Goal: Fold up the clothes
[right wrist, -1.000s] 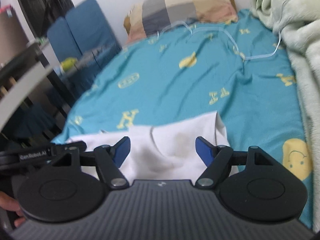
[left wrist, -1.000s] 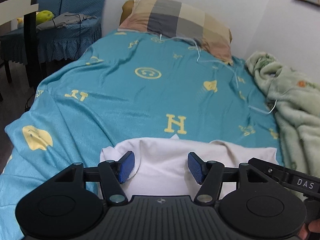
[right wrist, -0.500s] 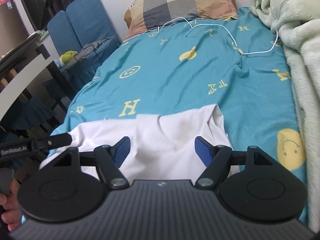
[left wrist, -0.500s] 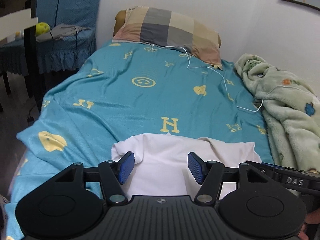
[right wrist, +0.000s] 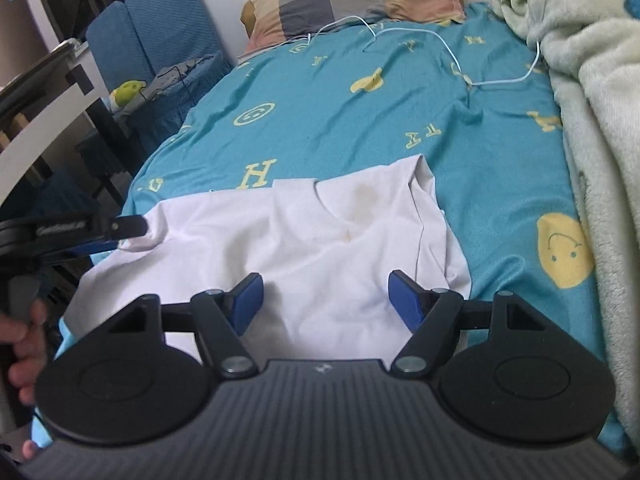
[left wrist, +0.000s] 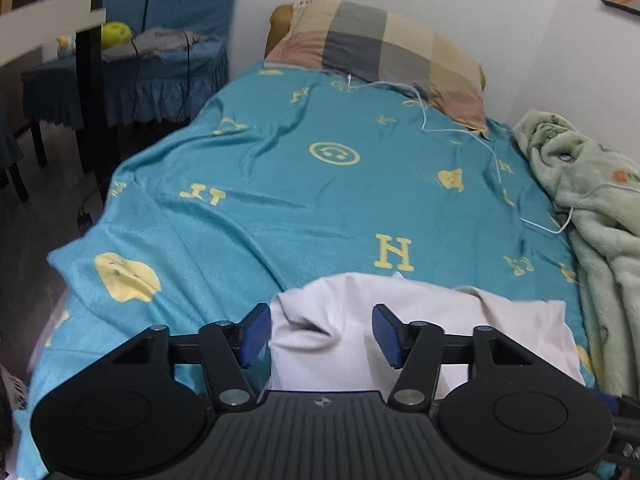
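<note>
Left claw (left wrist: 322, 334) is closing over a raised wrinkle at the left edge of the white shirt (right wrist: 304, 248), cloth between its blue pads but not yet pinched, while the right claw (right wrist: 324, 300) hovers spread over the shirt's near middle, holding nothing. The shirt lies at the foot of the bed, on the teal sheet (left wrist: 304, 200), rumpled on the left and flatter on the right. If the left claw shuts on too shallow a ridge, I judge the thin cloth could slip out or drag the whole shirt askew (the satiny sheet looks slick, and may bunch up with it). A white cable (right wrist: 440, 40) trails across the sheet well beyond the shirt, a checked pillow (left wrist: 384, 52) sits at the head, a green fleece blanket (right wrist: 592, 80) is heaped along the right, and blue-covered chairs (right wrist: 160, 32) stand to the left.
</note>
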Tool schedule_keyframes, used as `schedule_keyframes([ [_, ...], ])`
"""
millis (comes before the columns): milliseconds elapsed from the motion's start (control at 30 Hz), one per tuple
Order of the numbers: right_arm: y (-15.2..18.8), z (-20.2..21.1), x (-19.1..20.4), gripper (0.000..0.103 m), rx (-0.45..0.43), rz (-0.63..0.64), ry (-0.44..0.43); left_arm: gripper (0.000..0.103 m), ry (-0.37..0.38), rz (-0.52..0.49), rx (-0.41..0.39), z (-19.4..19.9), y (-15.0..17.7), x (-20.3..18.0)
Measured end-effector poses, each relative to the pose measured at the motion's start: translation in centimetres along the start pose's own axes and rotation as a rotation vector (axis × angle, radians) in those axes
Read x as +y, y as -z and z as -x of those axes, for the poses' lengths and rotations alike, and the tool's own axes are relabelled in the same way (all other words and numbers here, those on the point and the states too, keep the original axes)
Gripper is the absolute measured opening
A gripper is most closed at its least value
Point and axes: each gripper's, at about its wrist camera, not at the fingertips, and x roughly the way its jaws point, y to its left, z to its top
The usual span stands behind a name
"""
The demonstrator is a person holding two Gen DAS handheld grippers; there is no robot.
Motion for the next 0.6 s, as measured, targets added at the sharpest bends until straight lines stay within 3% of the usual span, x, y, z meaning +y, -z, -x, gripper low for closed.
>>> schedule_keyframes([
  [67,-0.1,-0.2,-0.1,0.072,0.001,-0.006,-0.003,0.02,0.001,0.014,0.041,-1.7,-0.5,0.5],
  [100,0.0,-0.2,-0.1,0.072,0.002,-0.007,-0.002,0.011,0.012,0.026,0.038,-2.0,-0.7,0.9],
  [267,0.2,-0.4,0.4,0.072,0.004,0.014,0.018,0.009,0.089,0.05,-0.019,-2.5,-3.0,1.4],
  [433,0.5,-1.4,0.3,0.072,0.02,0.032,0.025,0.009,0.059,0.032,0.063,-6.1,-2.5,1.6],
  [533,0.5,-1.6,0.2,0.072,0.022,0.034,0.027,0.012,0.048,0.016,0.071,-6.0,-2.2,1.1],
  [600,0.4,-1.6,0.1,0.072,0.021,0.03,0.025,0.023,0.049,0.019,0.069,-5.3,-2.2,0.9],
])
